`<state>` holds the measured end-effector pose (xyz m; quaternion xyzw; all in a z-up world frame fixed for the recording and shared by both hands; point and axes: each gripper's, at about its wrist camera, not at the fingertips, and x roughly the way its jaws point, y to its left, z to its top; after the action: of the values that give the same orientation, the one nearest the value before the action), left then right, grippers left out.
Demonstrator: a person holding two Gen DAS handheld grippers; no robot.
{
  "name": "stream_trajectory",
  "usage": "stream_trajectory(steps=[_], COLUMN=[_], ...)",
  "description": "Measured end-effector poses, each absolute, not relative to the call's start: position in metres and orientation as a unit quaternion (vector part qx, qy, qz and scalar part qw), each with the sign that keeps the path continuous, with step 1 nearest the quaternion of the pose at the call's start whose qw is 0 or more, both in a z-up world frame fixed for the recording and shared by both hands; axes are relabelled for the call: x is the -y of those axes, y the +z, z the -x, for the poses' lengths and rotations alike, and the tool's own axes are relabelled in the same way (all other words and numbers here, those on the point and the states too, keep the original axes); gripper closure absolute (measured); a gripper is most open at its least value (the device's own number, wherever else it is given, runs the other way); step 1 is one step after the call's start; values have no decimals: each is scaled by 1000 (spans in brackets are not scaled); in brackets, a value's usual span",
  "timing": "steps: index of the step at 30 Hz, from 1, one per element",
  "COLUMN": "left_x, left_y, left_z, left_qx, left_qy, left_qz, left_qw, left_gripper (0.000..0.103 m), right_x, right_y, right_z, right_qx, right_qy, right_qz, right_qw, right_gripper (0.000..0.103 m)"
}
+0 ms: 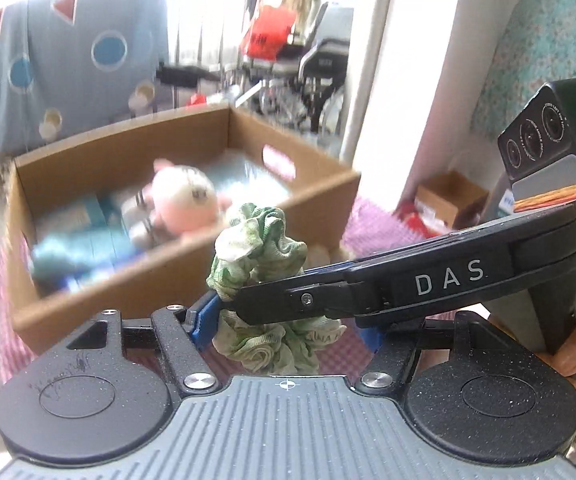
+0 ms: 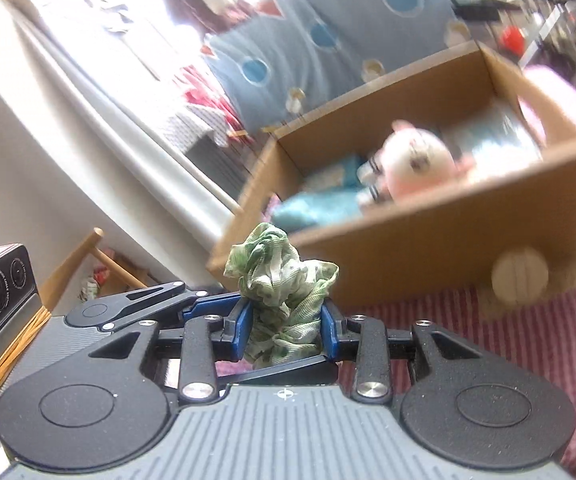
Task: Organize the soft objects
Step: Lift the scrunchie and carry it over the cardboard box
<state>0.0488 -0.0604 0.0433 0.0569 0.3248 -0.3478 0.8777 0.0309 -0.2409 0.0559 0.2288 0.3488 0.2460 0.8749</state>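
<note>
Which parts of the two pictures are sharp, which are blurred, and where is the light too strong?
Left wrist view: green scrunchie sharp, cardboard box and pink plush blurred, window behind overexposed. Right wrist view: scrunchie sharp, box smeared, upper left washed out.

1. Green-and-white scrunchie (image 2: 284, 300), crumpled fabric w/ ruffled folds, held up in the air, near side of the box; bunched upright, top frills spilling above the grip.
2. Cardboard box (image 2: 427, 264), open-topped, sits on a pink striped cloth, far side of the scrunchie; cut-out handle in its right end wall.
3. Pink-and-white plush toy (image 1: 186, 200), blurred, lies inside the box, approx. centre.
4. Blue soft items (image 1: 84, 240), blurred, fill the box's left part, beside the plush.
</note>
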Motion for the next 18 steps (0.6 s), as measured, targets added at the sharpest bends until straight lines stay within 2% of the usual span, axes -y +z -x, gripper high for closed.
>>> stream_trajectory(steps=[10,18], left_x=[72,88], left_y=[89,69], left_z=[-91,-156], left_qx=[-267,-314], left_qy=[-344,-335], left_qz=[-68,-59], left_qw=[898,886], left_gripper=[35,35], right_x=[237,246], right_y=[115,96], right_z=[-84,-175], right_qx=[-296,-364], right_qy=[273,290], right_qz=[-171,-170], right_qw=[899,869], right_gripper=[64,64])
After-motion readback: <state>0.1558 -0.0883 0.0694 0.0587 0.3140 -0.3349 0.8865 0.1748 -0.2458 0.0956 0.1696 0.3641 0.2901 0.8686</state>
